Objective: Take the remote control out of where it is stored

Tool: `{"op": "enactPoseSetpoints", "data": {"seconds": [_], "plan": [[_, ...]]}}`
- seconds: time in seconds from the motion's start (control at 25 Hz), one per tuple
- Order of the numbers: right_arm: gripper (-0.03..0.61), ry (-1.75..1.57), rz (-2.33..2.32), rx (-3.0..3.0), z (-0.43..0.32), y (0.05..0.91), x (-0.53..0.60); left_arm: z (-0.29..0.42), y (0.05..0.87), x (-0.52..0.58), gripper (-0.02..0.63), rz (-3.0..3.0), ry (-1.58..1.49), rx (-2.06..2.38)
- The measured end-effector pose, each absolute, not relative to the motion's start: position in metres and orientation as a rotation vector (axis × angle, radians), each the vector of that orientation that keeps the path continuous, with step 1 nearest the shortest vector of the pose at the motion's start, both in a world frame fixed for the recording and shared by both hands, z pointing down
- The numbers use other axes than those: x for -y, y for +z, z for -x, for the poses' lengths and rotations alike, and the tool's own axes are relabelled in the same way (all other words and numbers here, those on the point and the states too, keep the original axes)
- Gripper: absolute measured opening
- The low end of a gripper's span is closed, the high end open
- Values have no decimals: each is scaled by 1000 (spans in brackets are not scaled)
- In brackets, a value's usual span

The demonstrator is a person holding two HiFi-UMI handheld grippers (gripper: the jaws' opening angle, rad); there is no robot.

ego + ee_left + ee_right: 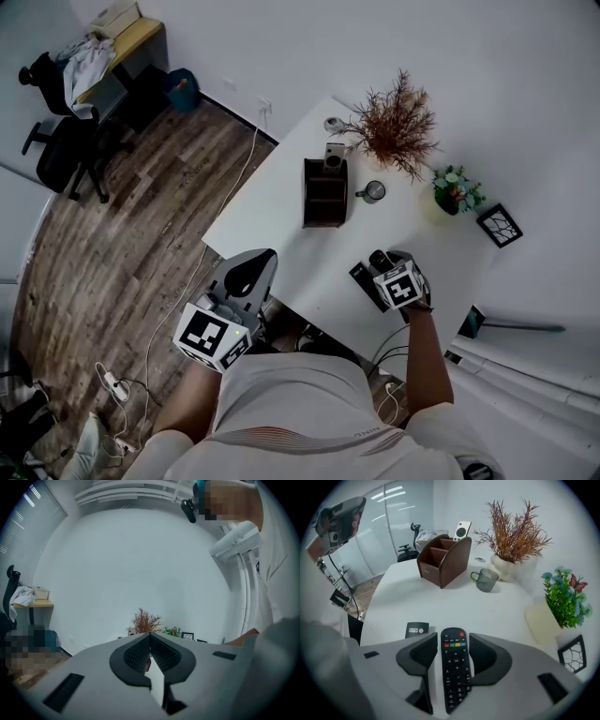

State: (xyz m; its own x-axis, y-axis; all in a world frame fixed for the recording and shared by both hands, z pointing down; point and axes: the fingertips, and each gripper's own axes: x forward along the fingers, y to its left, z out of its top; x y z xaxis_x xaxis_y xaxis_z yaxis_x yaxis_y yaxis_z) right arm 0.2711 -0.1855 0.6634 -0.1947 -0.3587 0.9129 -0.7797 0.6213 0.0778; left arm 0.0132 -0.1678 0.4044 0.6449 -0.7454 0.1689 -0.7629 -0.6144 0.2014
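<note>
A black remote control (pixel 455 677) lies flat on the white table (pixel 440 604) between the jaws of my right gripper (pixel 453 634). That gripper is open: a strip of table shows between the left jaw and the remote. In the head view my right gripper (pixel 389 263) sits low over the table's near right part. A white remote (pixel 462 530) stands upright in the brown wooden holder (pixel 443 557) at the back. My left gripper (pixel 150 635) is shut and empty, held off the table's near left corner (pixel 258 267).
A small black card (pixel 417 629) lies left of the right jaws. Behind are a glass mug (pixel 486 580), a dried plant in a white pot (pixel 513 531), a green plant (pixel 562 597) and a small black frame (pixel 572 653). Office chairs stand on the wood floor (pixel 141 234).
</note>
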Motion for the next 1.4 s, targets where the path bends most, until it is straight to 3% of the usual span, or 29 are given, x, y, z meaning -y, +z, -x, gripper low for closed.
{"op": "enactPoseSetpoints", "data": {"seconds": [0.2,0.4,0.6,1.0,1.4], "plan": [[196,449,-1111,1972,-259,602,204,-10,398,168,8,-2630,86,1212],[83,375,-1318,2178,-239,522,212,-11,389,166,8,-2661,63,1194],[37,165,-1468,2277,-211,453,203,-7,377,165,8,-2696,40,1187],[21,70,-1614,2551,-171,369,186,4,359,165,8,-2739,14,1190],[20,79,-1618,2558,-165,365,187,5,346,164,8,-2789,-18,1188]]}}
